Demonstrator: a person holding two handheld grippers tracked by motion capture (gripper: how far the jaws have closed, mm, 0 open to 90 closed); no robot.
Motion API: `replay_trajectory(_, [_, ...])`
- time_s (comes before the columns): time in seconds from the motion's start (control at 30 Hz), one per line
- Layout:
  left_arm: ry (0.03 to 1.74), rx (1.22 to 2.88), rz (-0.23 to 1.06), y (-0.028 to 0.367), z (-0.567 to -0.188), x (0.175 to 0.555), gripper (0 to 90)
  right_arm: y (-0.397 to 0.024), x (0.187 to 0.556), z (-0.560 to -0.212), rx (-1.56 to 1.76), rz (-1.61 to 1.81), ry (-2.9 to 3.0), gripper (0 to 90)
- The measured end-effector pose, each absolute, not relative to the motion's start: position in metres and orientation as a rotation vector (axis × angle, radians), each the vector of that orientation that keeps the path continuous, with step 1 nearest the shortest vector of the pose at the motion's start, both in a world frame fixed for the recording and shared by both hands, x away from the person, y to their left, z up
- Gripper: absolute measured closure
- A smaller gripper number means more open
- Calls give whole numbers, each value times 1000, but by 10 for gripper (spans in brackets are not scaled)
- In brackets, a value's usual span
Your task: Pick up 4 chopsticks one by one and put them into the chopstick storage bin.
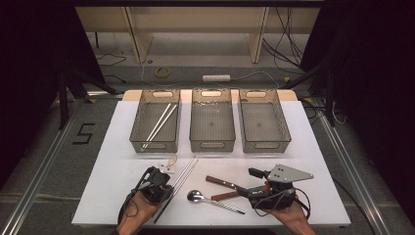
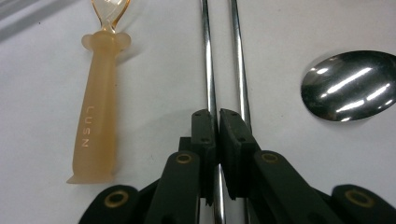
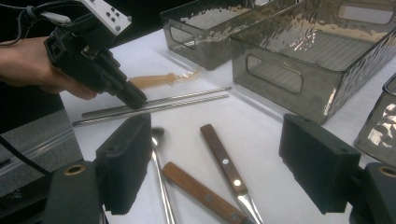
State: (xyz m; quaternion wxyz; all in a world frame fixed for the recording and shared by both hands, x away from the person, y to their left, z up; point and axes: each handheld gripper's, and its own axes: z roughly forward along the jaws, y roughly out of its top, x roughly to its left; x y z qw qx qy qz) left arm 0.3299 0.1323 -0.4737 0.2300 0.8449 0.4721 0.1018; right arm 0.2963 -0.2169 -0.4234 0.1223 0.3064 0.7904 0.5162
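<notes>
left gripper (image 2: 218,122), low centre of its own view, was clamped on one steel chopstick (image 2: 208,56) on the table; thin, stiff, slick, best pinched mid-shaft. right gripper (image 3: 219,163) stood wide apart.

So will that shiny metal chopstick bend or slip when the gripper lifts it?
Probably no bending: the metal chopstick looks like a thin, straight steel rod. It may well slip or swivel, since the left gripper pinches a smooth, polished, round surface near one end. Let go, it would likely roll towards its twin lying alongside.
</notes>
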Motion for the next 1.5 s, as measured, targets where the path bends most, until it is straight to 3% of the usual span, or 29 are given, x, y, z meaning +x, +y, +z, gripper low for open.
replay_trajectory(0.53, [1313,2269,214,143,-469,335,846,-218,296,-423,889,1507,2304,269])
replay_trajectory(1.5, [1193,2210,220,157,-444,331,849,-218,297,-423,891,1504,2310,269])
